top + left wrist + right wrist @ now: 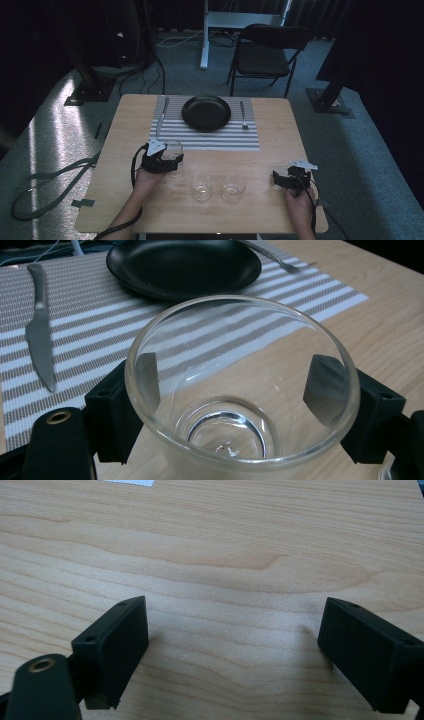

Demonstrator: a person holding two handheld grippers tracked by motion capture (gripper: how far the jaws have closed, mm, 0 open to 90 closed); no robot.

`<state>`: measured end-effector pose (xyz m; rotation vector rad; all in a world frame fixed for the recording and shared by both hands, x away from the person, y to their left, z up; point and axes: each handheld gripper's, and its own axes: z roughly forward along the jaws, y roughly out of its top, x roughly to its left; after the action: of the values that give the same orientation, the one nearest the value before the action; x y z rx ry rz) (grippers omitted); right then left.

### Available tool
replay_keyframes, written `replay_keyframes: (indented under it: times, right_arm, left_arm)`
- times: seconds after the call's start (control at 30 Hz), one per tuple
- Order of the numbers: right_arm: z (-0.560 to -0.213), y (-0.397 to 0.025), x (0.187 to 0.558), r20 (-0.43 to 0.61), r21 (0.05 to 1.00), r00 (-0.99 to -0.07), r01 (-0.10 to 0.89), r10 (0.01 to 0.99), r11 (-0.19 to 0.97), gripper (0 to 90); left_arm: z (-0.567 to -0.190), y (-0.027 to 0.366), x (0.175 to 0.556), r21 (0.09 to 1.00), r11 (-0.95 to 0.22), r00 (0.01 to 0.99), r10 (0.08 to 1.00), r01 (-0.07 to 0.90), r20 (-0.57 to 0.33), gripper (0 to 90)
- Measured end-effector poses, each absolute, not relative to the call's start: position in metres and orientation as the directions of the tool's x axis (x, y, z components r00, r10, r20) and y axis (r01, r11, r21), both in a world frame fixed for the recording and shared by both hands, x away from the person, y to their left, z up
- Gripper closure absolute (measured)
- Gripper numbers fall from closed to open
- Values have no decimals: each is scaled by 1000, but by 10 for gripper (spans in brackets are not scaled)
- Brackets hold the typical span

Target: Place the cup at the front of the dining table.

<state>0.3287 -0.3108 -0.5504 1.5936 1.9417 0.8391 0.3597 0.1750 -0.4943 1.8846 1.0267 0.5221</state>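
Beside the placemat (pixel 210 135), left gripper (pixel 167 159) clamps a glass (pixel 235 390); right gripper (pixel 235 650) spread wide over bare counter (pixel 225 555).

My light wooden desk (pixel 280 135) carries a striped placemat (pixel 207 135) at its far edge and three clear glasses (pixel 202 186) near me, one just touching the mat's near edge.

Dim high view; gripper views brighter, soft-edged
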Motion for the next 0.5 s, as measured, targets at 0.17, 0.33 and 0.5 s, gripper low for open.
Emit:
replay_keyframes:
  times: [0.17, 0.33, 0.5]
  right_arm:
    - [-550, -311, 329, 11, 722, -200, 680, 980, 130, 122]
    - [-550, -311, 329, 12, 722, -200, 680, 980, 130, 122]
    - [-550, -311, 329, 12, 722, -200, 680, 980, 130, 122]
  left_arm:
    - [-489, 173, 365, 864, -252, 556, 830, 436, -39, 197]
    - [-488, 173, 370, 867, -234, 549, 834, 439, -53, 197]
    - [-489, 172, 378, 864, -230, 536, 842, 447, -53, 198]
